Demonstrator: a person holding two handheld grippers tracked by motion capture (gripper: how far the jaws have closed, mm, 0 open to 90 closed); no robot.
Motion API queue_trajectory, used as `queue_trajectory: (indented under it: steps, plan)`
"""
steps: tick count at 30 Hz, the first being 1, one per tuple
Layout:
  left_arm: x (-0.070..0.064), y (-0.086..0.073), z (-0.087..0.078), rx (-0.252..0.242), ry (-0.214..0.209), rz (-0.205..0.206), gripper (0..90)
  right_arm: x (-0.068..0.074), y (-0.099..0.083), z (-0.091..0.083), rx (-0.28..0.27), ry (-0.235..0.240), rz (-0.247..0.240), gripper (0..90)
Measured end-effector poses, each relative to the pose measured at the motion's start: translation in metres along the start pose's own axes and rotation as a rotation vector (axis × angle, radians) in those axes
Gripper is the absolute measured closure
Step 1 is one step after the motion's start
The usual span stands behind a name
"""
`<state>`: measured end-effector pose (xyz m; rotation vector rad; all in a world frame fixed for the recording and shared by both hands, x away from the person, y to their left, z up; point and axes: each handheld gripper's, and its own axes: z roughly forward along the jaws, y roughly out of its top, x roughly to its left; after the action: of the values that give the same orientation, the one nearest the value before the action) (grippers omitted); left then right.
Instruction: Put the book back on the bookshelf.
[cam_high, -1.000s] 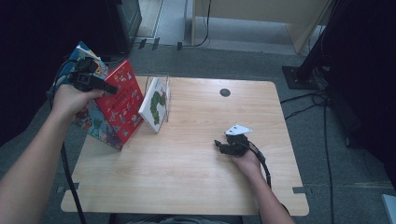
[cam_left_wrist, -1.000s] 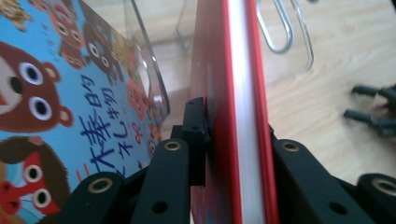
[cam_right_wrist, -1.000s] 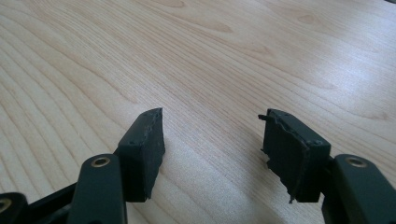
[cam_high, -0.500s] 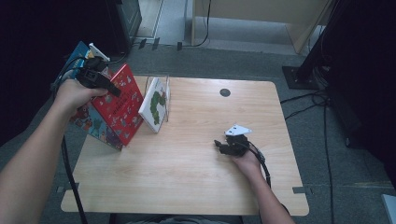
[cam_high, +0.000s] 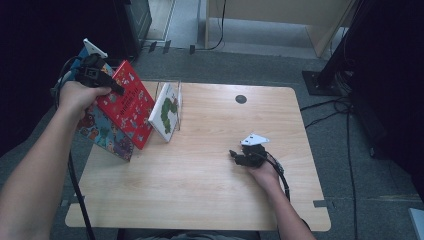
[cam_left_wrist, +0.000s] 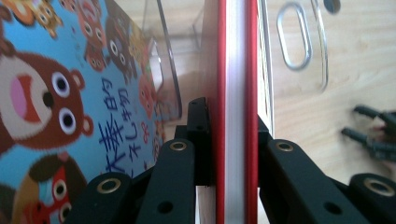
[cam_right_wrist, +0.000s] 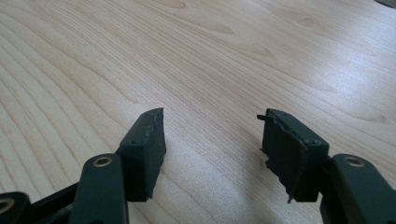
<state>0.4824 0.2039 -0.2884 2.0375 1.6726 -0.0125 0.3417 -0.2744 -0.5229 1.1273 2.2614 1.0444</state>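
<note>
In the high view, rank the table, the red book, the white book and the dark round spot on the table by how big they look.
1. Table
2. Red book, though held up nearer the camera
3. White book
4. Dark spot

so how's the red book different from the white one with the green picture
The red book is clamped at its top edge by the left gripper and leans over the table's left edge; the white book stands untouched in the clear rack. The red book's cover looks larger than the white book's. The red cover carries many small figures, the white one a single green shape. Both are thin picture books standing tilted.
</note>
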Motion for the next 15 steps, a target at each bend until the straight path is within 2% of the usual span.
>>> queue_trajectory:
  steps: [11,15]
  plan:
    - [0.008,0.014,0.012,-0.066,-0.011,-0.075,79.6,-0.002,0.000,0.001,0.003,0.012,0.018,39.1]
    - [0.013,0.016,0.016,-0.090,-0.016,-0.096,79.6,0.000,0.000,0.000,0.002,-0.001,0.012,39.2]
